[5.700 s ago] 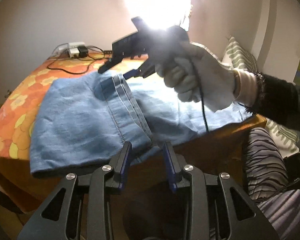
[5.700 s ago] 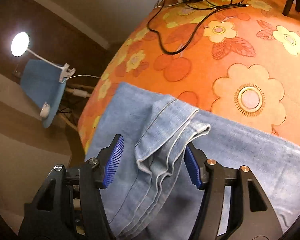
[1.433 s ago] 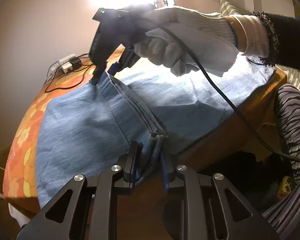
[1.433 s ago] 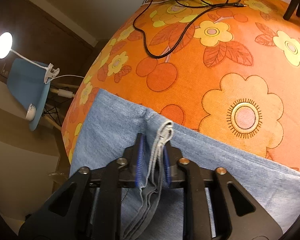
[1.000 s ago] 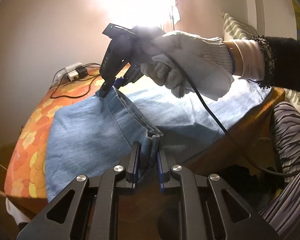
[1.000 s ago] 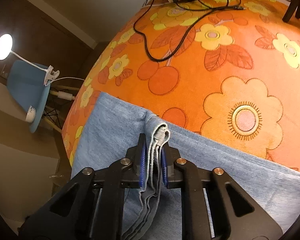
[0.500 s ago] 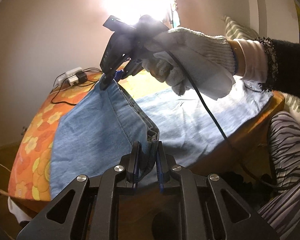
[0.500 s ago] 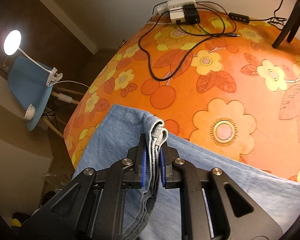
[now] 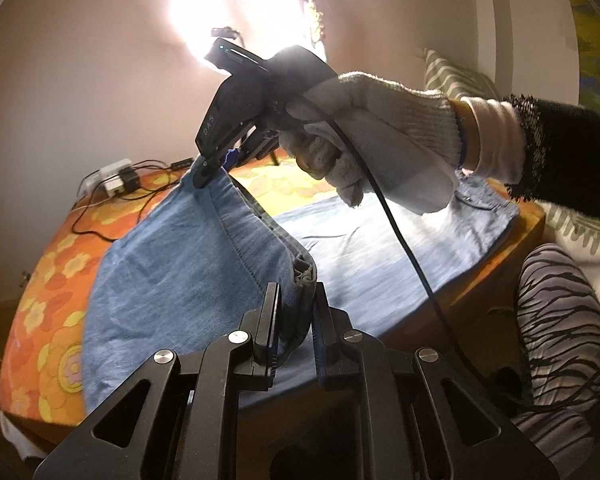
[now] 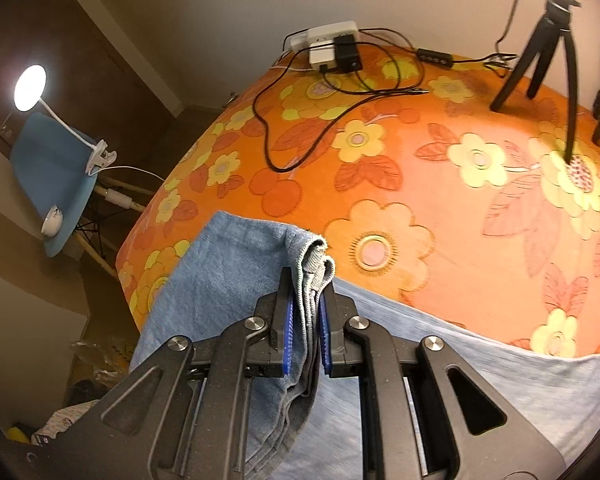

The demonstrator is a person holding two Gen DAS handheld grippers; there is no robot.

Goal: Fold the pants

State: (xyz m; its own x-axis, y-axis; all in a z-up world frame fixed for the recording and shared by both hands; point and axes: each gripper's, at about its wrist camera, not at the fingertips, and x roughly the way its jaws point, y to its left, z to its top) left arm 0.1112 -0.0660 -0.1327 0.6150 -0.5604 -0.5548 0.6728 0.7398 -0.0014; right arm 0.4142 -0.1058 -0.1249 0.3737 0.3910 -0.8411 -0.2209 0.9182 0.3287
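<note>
Light blue jeans (image 9: 380, 248) lie across a table with an orange flowered cloth (image 10: 440, 184). My left gripper (image 9: 296, 312) is shut on the near corner of the leg hems, which it holds up off the table. My right gripper (image 10: 306, 320) is shut on the far corner of the same hems (image 10: 314, 260). In the left wrist view the right gripper (image 9: 212, 168), held by a white-gloved hand (image 9: 380, 140), lifts that corner high, so the hem edge hangs taut between both grippers above the flat jeans.
A white power strip (image 10: 332, 46) with black cables (image 10: 300, 120) sits at the table's far edge. A small black tripod (image 10: 548, 52) stands at the far right. Beyond the table's left edge stand a blue chair (image 10: 56, 168) and a clip lamp (image 10: 30, 88). A striped knee (image 9: 560, 320) is beside the table.
Both grippers have risen with the hems, the right one higher. The leg ends have come up off the table and the denim between the grippers has pulled taut.
</note>
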